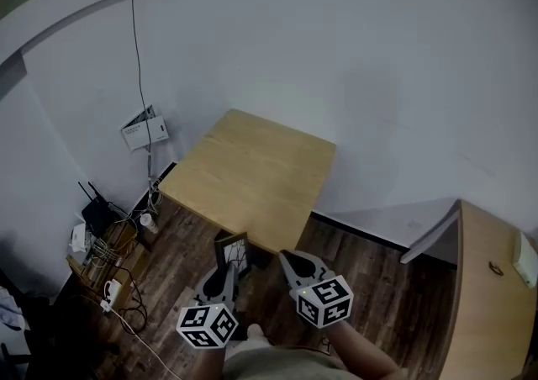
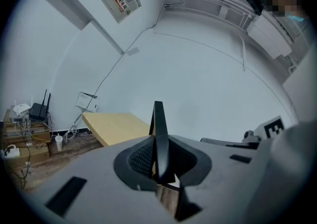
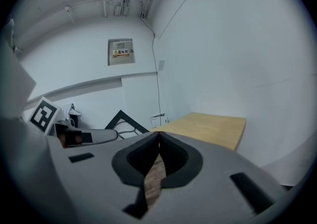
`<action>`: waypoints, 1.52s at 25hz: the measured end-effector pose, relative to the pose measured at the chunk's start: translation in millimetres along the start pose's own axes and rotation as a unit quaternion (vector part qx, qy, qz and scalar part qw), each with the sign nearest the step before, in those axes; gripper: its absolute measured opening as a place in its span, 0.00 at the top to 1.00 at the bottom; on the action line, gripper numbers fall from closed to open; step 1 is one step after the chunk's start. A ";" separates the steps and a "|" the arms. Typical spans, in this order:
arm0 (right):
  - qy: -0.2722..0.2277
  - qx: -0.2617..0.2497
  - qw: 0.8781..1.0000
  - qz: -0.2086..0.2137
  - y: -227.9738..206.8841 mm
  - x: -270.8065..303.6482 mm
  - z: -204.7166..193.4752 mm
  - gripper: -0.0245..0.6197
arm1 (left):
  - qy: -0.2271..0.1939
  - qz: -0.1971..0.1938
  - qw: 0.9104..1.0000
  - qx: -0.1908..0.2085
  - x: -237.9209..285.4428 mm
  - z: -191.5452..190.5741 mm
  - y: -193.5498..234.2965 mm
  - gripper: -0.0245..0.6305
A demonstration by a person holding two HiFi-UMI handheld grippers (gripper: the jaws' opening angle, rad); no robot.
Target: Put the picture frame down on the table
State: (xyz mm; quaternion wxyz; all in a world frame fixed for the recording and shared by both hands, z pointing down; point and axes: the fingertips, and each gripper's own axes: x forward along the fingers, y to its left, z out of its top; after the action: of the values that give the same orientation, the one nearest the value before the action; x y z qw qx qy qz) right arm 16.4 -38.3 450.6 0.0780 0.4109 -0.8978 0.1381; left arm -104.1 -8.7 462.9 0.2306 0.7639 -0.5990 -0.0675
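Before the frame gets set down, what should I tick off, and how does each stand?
1. The black picture frame sits clamped in the left tongs: ok.
2. The light wooden table is bare where the frame would land: ok.
3. Frame above the table: not ok, it hangs over the dark plank floor, short of the edge.
4. The right tongs are shut and empty: ok.
5. Frame's rear stand folded out: cannot tell.

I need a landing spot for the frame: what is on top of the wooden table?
Nothing: the table top shows as bare wood, no part covered, in the head view. The picture frame is held in the left tool, off it.
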 end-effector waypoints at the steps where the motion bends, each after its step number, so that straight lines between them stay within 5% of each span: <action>1: 0.000 0.000 1.000 -0.001 -0.5 6.8 1.0 0.96 | 0.001 -0.002 1.000 0.000 4.9 2.4 4.5 0.89; 23: 0.001 0.014 0.999 -0.038 -36.0 79.2 7.9 0.96 | 0.019 -0.022 1.000 0.006 77.0 23.0 56.3 0.89; 38: 0.020 0.004 1.000 -0.016 -94.4 145.3 21.2 0.96 | 0.027 -0.007 1.000 -0.013 160.2 24.2 68.3 0.89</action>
State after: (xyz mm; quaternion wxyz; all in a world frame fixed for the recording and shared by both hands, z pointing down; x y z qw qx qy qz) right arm -7.0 -207.9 484.6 0.0966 0.4223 -0.8890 0.1483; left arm -129.8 -178.8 498.8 0.2556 0.7666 -0.5864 -0.0564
